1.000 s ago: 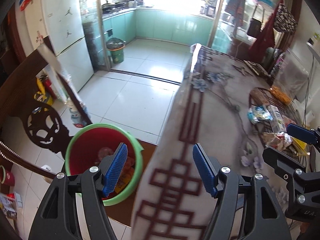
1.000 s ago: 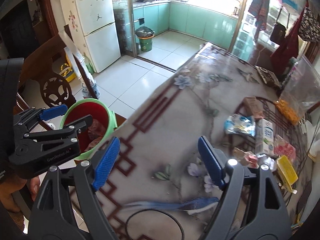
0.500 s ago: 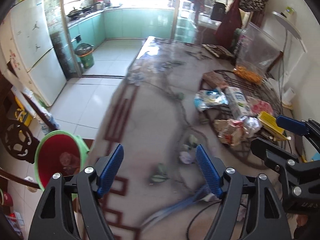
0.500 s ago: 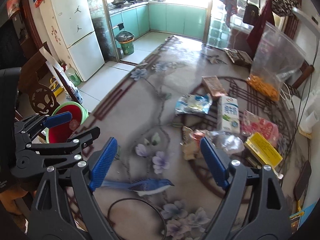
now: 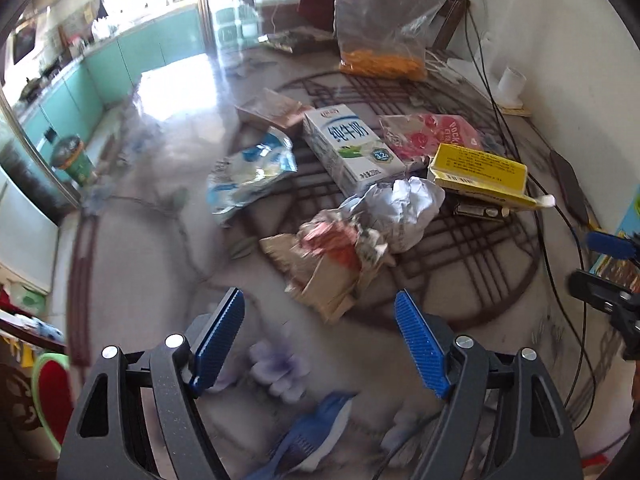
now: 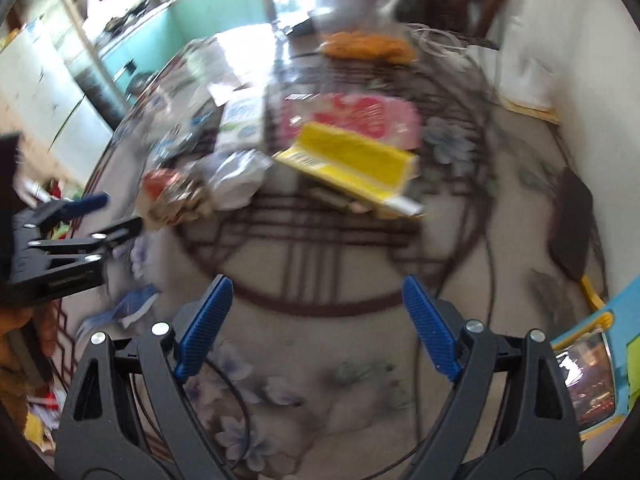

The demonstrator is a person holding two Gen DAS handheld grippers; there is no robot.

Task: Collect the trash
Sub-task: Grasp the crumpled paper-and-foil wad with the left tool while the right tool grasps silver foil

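On the surface [image 5: 152, 264] ahead of my left tool [image 5: 320, 340] lay the trash — a crumpled wrapper [image 5: 332, 264], a white foil wad [image 5: 404, 208], a milk carton [image 5: 348, 146], a blue-white pouch [image 5: 248, 172], a pink packet [image 5: 432, 134] and a yellow box [image 5: 476, 172]. My left tool's jaws had just been opening; they stood wide, nothing between them. My right tool [image 6: 316, 324] had likewise widened — empty, over bare cloth nearer than the yellow box. A red bin [image 5: 52, 396] with a green rim sat low at the left edge.
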